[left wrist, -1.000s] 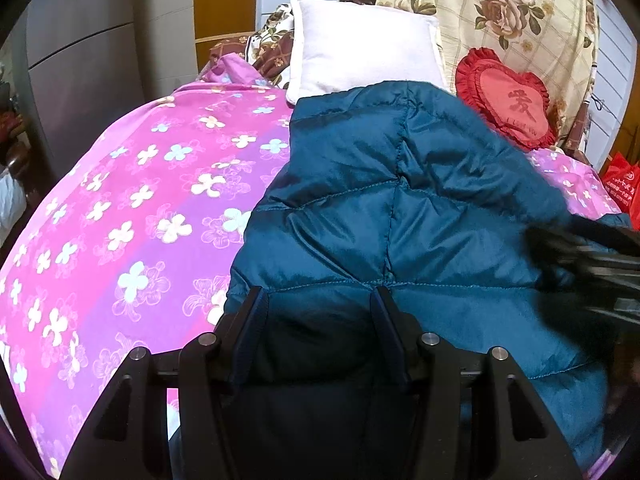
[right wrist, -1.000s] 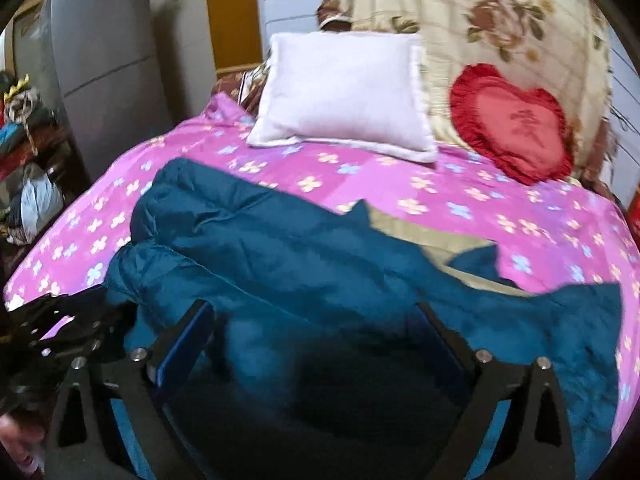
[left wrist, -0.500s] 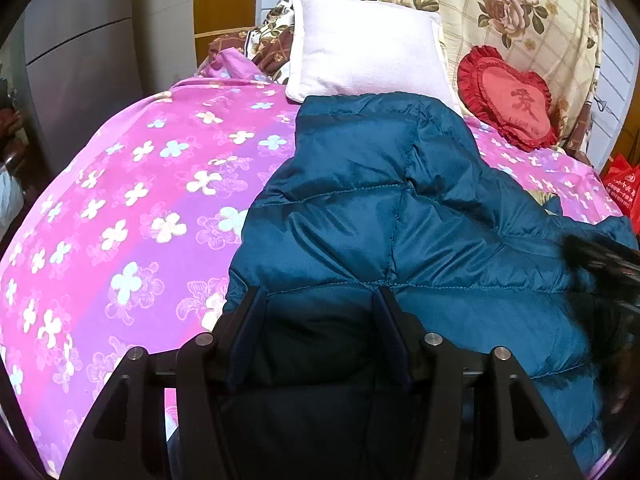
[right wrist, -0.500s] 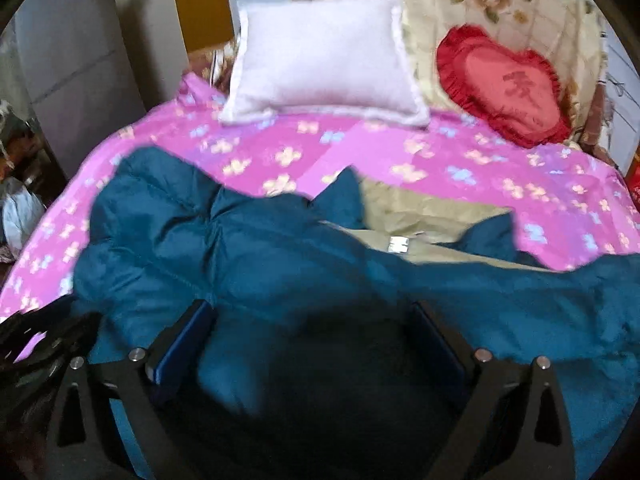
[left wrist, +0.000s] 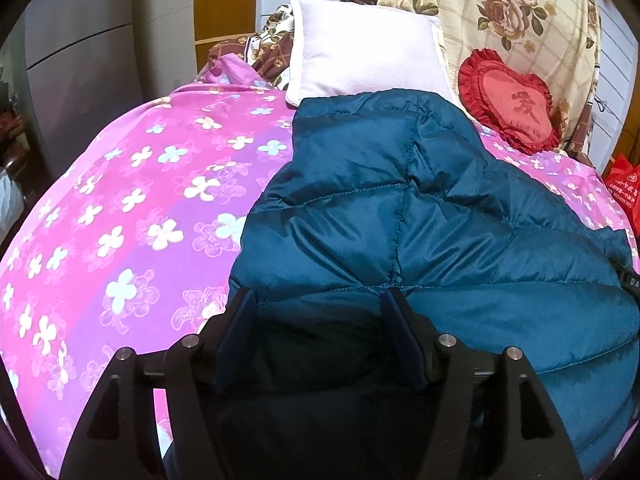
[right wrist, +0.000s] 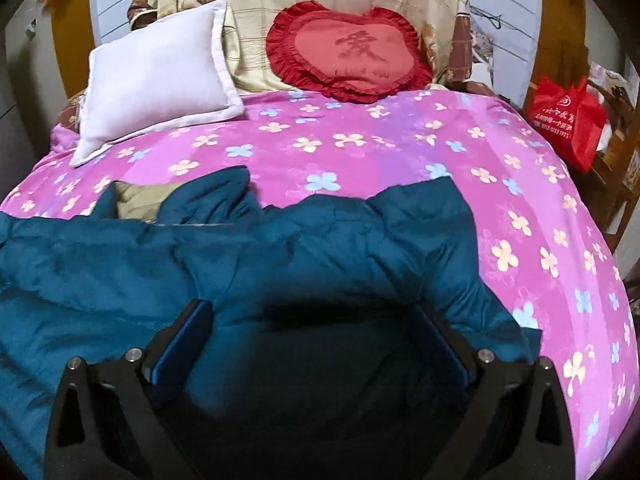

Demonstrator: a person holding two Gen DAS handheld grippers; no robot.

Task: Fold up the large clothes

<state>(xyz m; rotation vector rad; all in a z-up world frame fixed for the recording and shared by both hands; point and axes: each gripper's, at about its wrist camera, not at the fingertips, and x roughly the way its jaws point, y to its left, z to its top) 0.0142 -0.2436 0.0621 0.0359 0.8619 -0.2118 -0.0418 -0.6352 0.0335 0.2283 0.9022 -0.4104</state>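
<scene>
Folding is at an early stage: the teal down jacket (left wrist: pixel 400 216) lies bunched on the bed (right wrist: pixel 400 148) below the white pillow (right wrist: pixel 156 84), left tool (left wrist: pixel 316 304) gripping its padding, right tool (right wrist: pixel 312 316) spread wide over it.

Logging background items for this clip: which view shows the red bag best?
The right wrist view: the red bag sits whole beside the bed, white print visible. The left wrist view catches only a sliver of it at the frame's right edge.
</scene>
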